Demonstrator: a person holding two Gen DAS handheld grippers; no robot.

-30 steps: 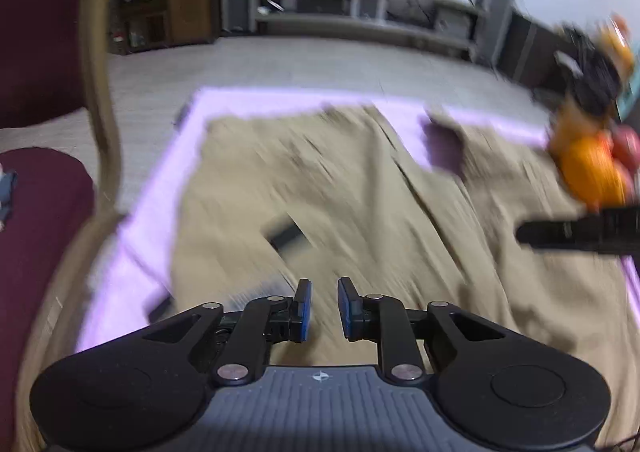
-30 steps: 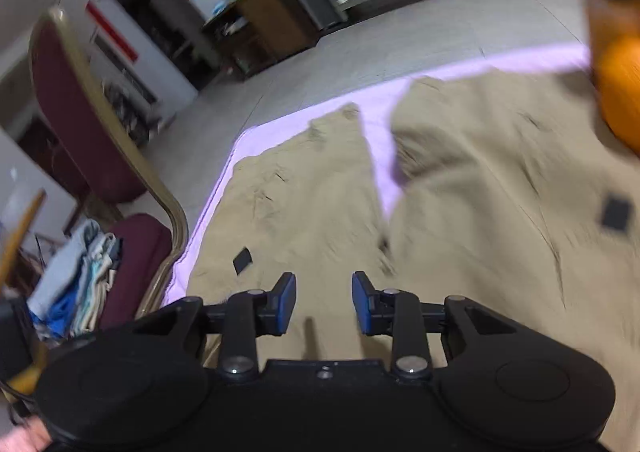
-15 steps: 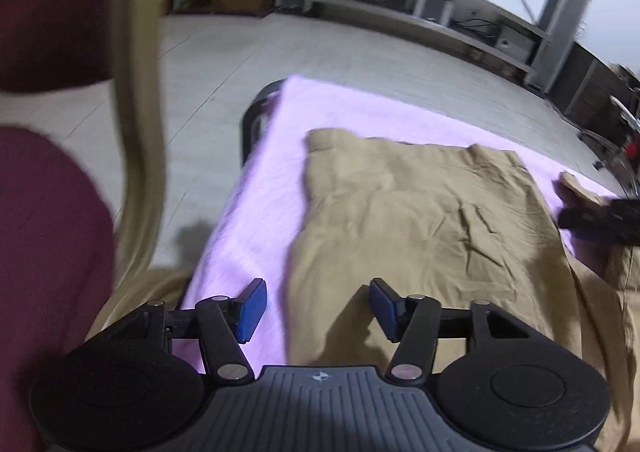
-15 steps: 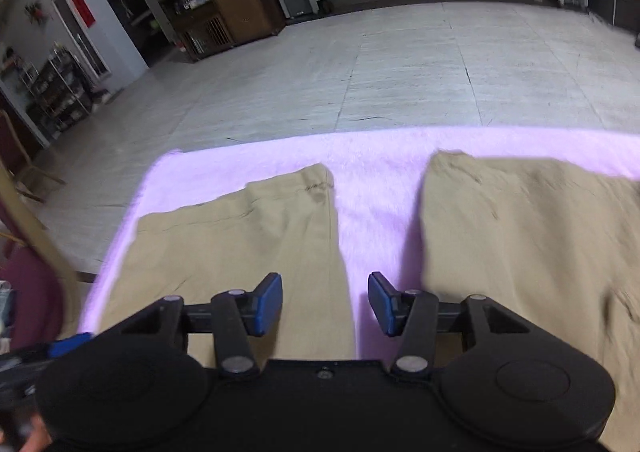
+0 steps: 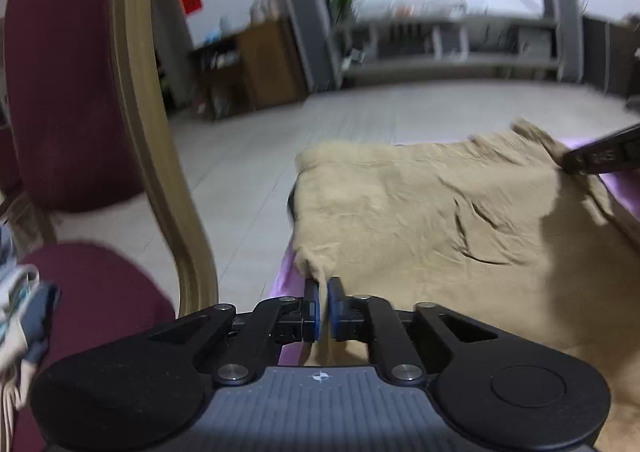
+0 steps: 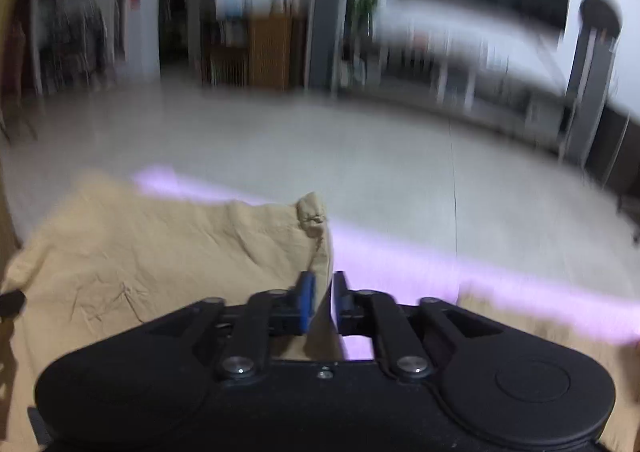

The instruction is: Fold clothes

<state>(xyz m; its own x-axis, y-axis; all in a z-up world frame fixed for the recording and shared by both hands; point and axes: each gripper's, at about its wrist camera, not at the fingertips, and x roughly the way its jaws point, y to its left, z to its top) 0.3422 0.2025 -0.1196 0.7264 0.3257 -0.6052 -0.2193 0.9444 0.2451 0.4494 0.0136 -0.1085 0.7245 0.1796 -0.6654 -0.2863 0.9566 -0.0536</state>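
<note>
1. Pink-covered table [image 6: 400, 264] in a living room with a tiled floor [image 5: 256, 155] beyond; a maroon chair [image 5: 68, 83] stands off to the outside of your left jaws.
2. Tan trousers [image 5: 440, 211] lie spread on the cover. One leg runs forward from both grippers, its hem [image 6: 312, 211] ahead of the right jaws; the second leg [image 6: 540, 324] lies flat past the right jaws' outer side, with a strip of pink between.
3. Left gripper [image 5: 323, 306]: jaws have just been closing and now pinch the leg's outer edge, a fabric ridge rising between the pads.
4. Right gripper [image 6: 321, 302]: jaws have just been closing too, now pinched on the same leg's inner edge, cloth standing up between the pads.
5. Progress: early, I'd say. No fold shows yet; the leg only looks slightly lifted at both pinch points.
6. Left to do, as I judge it: carry this leg over, likely onto the other, flatten it, then fold along the length.
7. Watch both pinches; they sit right at the edges, so you could lose the cloth on the lift.
</note>
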